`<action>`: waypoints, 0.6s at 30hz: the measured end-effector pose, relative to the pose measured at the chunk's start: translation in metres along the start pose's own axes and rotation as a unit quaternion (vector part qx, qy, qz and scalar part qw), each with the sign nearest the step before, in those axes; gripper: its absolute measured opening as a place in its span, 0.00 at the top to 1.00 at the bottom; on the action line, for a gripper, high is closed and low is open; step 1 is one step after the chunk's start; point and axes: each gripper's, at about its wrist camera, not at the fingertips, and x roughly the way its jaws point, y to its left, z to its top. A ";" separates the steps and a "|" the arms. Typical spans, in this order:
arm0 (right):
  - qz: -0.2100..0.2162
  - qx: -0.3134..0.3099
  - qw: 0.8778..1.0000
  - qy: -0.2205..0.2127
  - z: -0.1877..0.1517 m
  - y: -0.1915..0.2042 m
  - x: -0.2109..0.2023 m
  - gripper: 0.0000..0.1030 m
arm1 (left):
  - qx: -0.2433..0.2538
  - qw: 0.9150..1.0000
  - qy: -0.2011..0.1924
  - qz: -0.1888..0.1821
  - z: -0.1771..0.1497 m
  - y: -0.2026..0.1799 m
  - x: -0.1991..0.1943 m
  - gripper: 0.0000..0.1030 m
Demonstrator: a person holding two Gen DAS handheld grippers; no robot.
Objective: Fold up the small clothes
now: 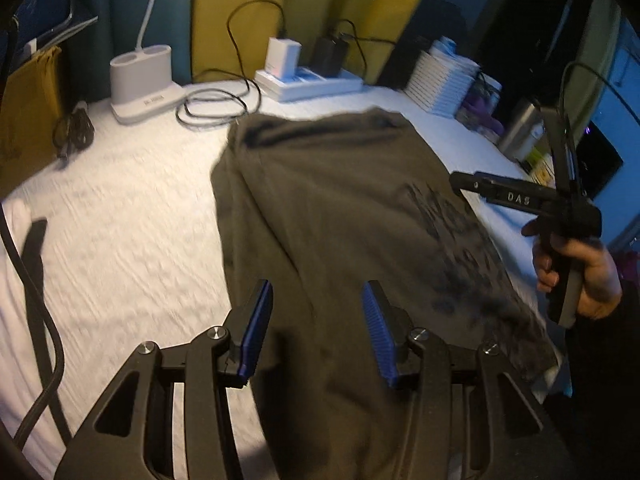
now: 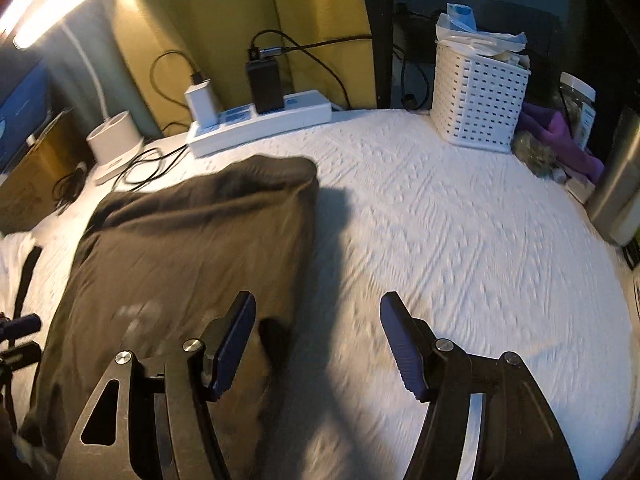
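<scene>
A dark olive T-shirt with a dark print lies folded lengthwise on the white textured surface. It also shows in the right wrist view. My left gripper is open and empty, hovering over the shirt's near end. My right gripper is open and empty, above the shirt's right edge and the bare surface. In the left wrist view the right gripper shows from the side at the shirt's right edge, held by a hand.
At the back stand a white lamp base, a power strip with chargers and cables, and a white basket. A steel bottle and purple cloth sit at the right. A black strap lies at left.
</scene>
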 end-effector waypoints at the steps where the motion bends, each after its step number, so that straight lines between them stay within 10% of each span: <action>1: 0.002 -0.001 1.000 0.000 -0.004 0.003 -0.003 0.35 | 0.000 1.000 0.002 -0.001 -0.006 -0.002 -0.002 0.55; 12: 0.030 -0.021 0.999 0.014 -0.065 0.032 -0.036 0.35 | 0.026 1.000 0.004 0.003 -0.045 -0.026 -0.007 0.56; 18: 0.039 -0.022 0.999 0.012 -0.094 0.040 -0.053 0.35 | 0.047 0.999 -0.005 0.008 -0.053 -0.033 -0.010 0.90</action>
